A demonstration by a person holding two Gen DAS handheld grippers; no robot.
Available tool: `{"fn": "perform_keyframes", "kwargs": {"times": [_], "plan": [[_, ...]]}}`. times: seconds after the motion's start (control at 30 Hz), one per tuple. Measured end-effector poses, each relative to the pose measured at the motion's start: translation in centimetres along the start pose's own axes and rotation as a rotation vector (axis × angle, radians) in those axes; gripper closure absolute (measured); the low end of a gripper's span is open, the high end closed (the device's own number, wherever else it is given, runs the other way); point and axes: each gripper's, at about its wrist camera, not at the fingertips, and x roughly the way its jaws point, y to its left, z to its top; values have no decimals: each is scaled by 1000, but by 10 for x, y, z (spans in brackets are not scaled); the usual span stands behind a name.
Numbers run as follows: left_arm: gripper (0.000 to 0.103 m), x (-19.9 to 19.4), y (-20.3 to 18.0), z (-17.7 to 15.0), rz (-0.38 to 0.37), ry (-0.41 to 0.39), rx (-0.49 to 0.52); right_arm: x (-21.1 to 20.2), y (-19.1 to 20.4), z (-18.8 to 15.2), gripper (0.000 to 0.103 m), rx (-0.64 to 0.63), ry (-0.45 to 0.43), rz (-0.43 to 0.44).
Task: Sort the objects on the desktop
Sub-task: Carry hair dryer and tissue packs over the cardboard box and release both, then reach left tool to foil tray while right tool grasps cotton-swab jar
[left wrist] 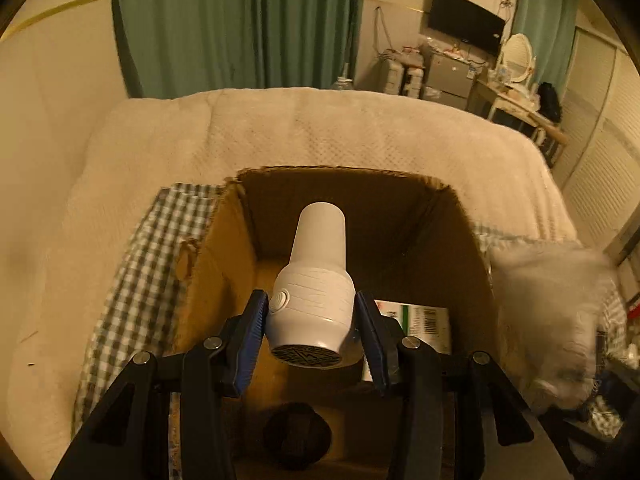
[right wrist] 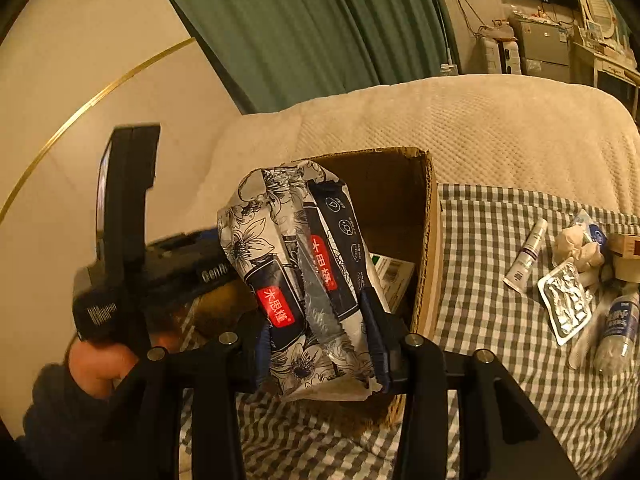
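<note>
The left gripper [left wrist: 312, 320] holds a smooth white plastic device [left wrist: 314, 280] between its ribbed blue pads [left wrist: 252, 332]; the device has a rounded, grooved body with a round side button, a dark patterned grille on the near end and a plain tapering cylinder on the far end, and it hangs over the open cardboard box [left wrist: 224, 256]. On the box's brown floor lie a round black object [left wrist: 297, 434] nearest the camera and, farther in, a flat white carton with green print and a barcode [left wrist: 420, 324]. The right gripper [right wrist: 320, 336] pinches a soft, crinkled tissue pack [right wrist: 304, 264], its glossy wrapper printed with black-and-white flowers and red labels, above the near edge of the same box [right wrist: 430, 232]. To the right, on the grey-and-white checked cloth [right wrist: 480, 240], lie a slim white tube [right wrist: 526, 254], a foil blister pack [right wrist: 566, 304], crumpled paper [right wrist: 578, 246] and a clear plastic bottle [right wrist: 616, 328]. Beyond spreads a waffle-textured cream blanket [left wrist: 320, 128], then pleated green curtains [left wrist: 240, 20].
</note>
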Motion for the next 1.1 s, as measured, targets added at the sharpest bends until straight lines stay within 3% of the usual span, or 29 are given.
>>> {"fn": "perform_keyframes", "kwargs": {"times": [0.03,0.07,0.13,0.2,0.27,0.4,0.67,0.9,1.0,1.1], "plan": [[50,0,-1,-1,13,-3,6,1,-1,1,34,3,-3,11],[37,-1,-1,-1,21,-3,15,0,0,1,29,2,-11,15],[22,-5,-4,0,36,-7,25,-5,-2,1,28,3,-39,20],[21,-16,-6,1,57,-37,33,-13,-6,1,28,9,-57,31],[13,-26,-12,3,67,-52,56,-22,-13,0,28,16,-75,21],[11,-52,-40,2,42,-105,102,-55,-38,-4,28,21,-113,-50],[5,-77,-129,2,-106,-124,144,-146,-124,-20,28,118,-193,-244],[4,-60,-207,-22,-119,-156,121,-209,-190,-37,27,182,-256,-385],[3,-36,-227,-37,-111,-149,56,-212,-212,-48,20,155,-279,-454],[3,-2,-248,-49,-125,-115,-2,-203,-240,-62,19,159,-279,-497]]}}
